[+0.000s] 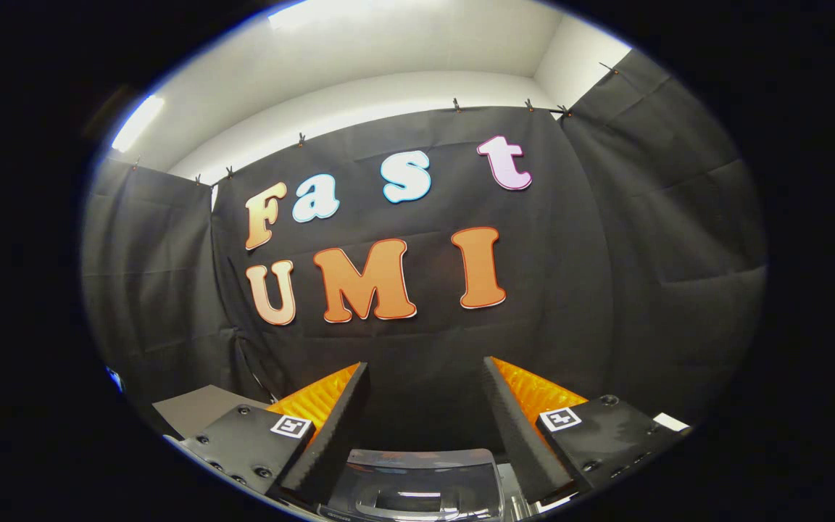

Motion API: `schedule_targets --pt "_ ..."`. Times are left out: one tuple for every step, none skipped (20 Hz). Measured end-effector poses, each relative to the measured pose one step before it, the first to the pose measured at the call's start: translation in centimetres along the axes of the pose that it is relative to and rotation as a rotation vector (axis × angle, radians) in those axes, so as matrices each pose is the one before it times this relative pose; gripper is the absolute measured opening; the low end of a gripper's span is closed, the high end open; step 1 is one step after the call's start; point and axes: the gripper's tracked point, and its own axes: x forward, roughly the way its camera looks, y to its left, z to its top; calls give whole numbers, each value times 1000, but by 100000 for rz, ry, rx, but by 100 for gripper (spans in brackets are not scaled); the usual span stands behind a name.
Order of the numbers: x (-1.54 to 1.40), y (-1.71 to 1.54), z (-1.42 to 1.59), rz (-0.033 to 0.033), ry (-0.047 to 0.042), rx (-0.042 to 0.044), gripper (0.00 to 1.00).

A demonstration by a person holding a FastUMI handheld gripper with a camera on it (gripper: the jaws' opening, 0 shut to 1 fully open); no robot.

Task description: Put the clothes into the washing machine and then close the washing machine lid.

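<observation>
My gripper [425, 370] stands open, raised and facing the black cloth wall, with nothing between its fingers. Below and between the fingers lies the top of the washing machine [417, 486], with a dark glossy lid and a handle recess. Whether the lid is down fully I cannot tell. I see no clothes from here.
Black cloth walls [642, 254] close the booth ahead and on both sides. A grey flat surface [193, 409] lies beside the left finger. White ceiling with strip lights is above.
</observation>
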Motion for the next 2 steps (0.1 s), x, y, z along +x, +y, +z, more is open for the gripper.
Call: schedule_targets --pt "45 52 -46 112 25 -40 97" --pt "38 55 -81 173 46 -26 97"
